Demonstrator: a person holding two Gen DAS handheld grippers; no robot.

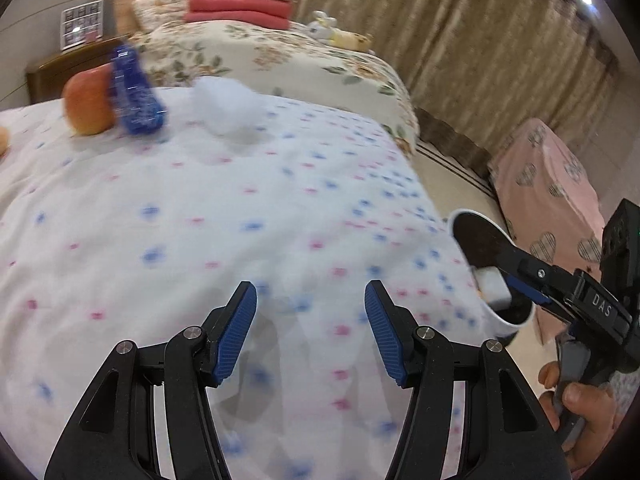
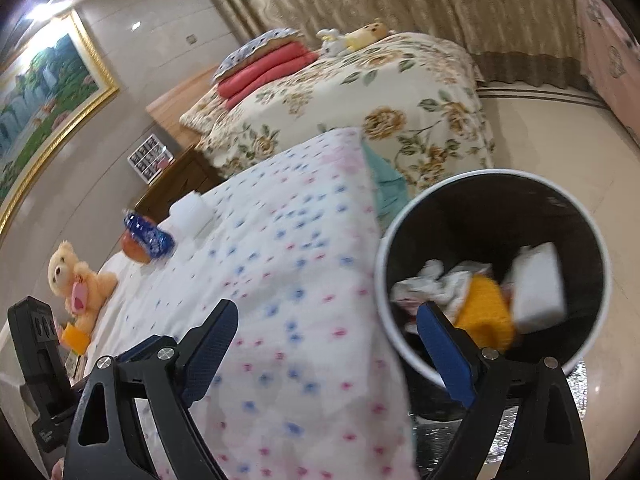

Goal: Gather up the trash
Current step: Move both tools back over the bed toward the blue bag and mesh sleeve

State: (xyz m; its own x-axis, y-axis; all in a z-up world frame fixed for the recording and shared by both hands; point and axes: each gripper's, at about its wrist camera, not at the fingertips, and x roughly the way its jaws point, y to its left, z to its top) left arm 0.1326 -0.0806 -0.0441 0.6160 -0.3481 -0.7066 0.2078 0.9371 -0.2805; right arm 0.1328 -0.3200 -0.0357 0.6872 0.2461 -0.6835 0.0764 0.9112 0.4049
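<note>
Both the left gripper (image 1: 310, 332) and right gripper (image 2: 326, 346) gape wide, holding nothing. A white block (image 2: 538, 288) sits in the bin (image 2: 600, 240) beside the bed (image 1: 200, 240); a blue wrapper (image 1: 134, 92) lies on the bed.

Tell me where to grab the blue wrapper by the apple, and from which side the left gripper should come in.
Grip the blue wrapper across its upper half, which stands clear above the apple. It looks upright and leaning on the fruit, so bring the open left gripper in from the bed's near side, jaws either side of its narrow width. Coming from the left would probably hit the apple. Blur hides its exact outline.
</note>
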